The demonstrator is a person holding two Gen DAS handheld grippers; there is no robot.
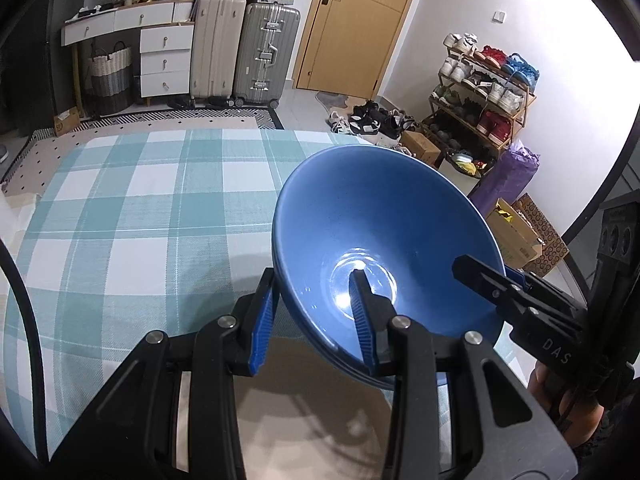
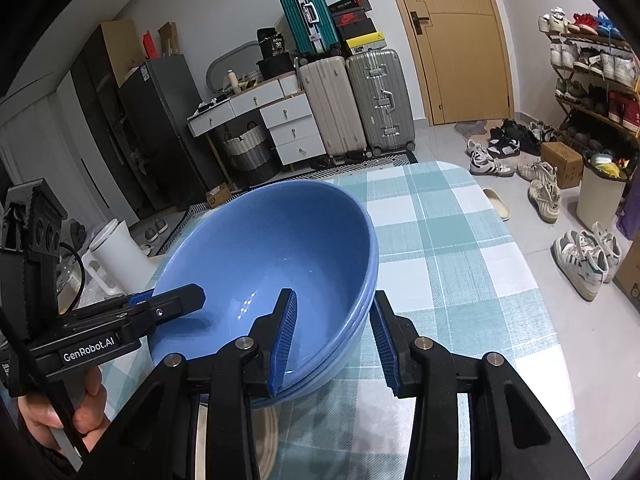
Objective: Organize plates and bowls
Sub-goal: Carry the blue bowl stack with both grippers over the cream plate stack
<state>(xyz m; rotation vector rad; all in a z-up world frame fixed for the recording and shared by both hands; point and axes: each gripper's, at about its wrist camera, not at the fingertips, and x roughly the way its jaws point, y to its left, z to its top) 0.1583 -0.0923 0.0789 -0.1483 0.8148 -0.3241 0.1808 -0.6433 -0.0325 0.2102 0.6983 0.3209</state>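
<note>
Left wrist view, glossy blue nested bowls (image 1: pixel 384 220), both hand-held grippers clamping opposite rims.

Ahead of you stands a wooden door (image 2: pixel 460 40) in a pale wall, with two upright suitcases (image 2: pixel 356 104) to its left and a teal case (image 2: pixel 306 16) stacked above them. Beside those you see a white drawer unit (image 2: pixel 288 128) over a woven basket (image 2: pixel 246 148), then a dark fridge (image 2: pixel 160 120). A loaded shoe rack (image 1: pixel 480 92) lines your right wall, loose shoes (image 2: pixel 500 148) scattered on the grey tile floor. The surface (image 1: pixel 140 200) wears a teal checked cloth.
</note>
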